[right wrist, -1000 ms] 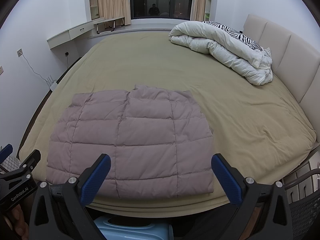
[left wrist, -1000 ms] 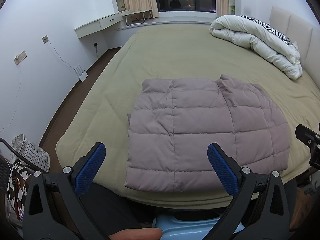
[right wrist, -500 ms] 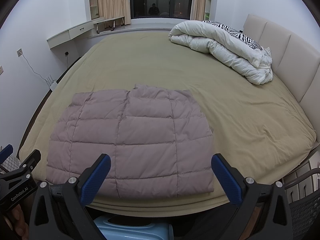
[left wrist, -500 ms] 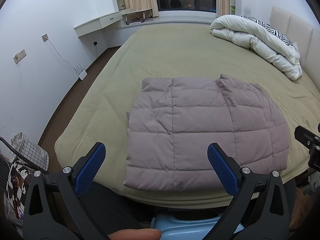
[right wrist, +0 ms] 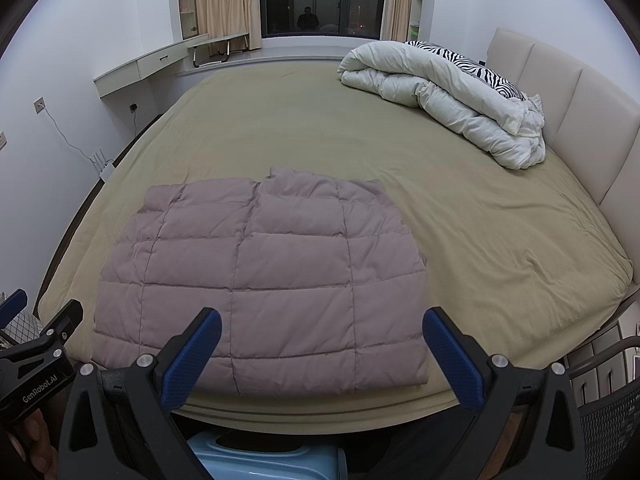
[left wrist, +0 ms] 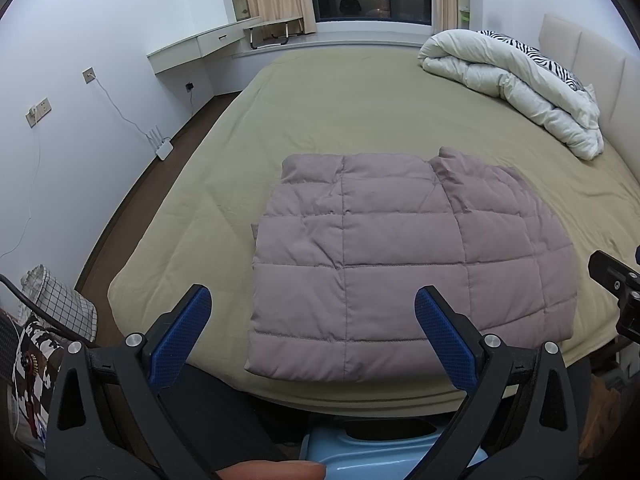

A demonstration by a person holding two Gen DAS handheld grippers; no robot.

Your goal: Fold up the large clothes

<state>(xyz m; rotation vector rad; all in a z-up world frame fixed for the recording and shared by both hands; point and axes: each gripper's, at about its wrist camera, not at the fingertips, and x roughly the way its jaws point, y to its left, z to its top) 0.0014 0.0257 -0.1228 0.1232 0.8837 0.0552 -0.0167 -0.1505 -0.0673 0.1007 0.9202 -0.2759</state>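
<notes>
A mauve quilted down jacket (left wrist: 404,248) (right wrist: 264,276) lies folded into a flat rectangle near the front edge of the olive bed (left wrist: 360,100) (right wrist: 500,240). My left gripper (left wrist: 312,300) is held back off the bed's edge, open, nothing between its blue pads. My right gripper (right wrist: 322,322) hangs likewise over the near edge, open and empty. Each gripper's body shows at the edge of the other's view: the right gripper (left wrist: 616,284) and the left gripper (right wrist: 36,352).
A rolled white duvet (left wrist: 516,80) (right wrist: 444,92) with a zebra pillow lies at the headboard end. A pale blue object (left wrist: 384,456) (right wrist: 264,456) sits on the floor below me. A checked bag (left wrist: 56,308) stands at left, a wire basket (right wrist: 608,412) at right.
</notes>
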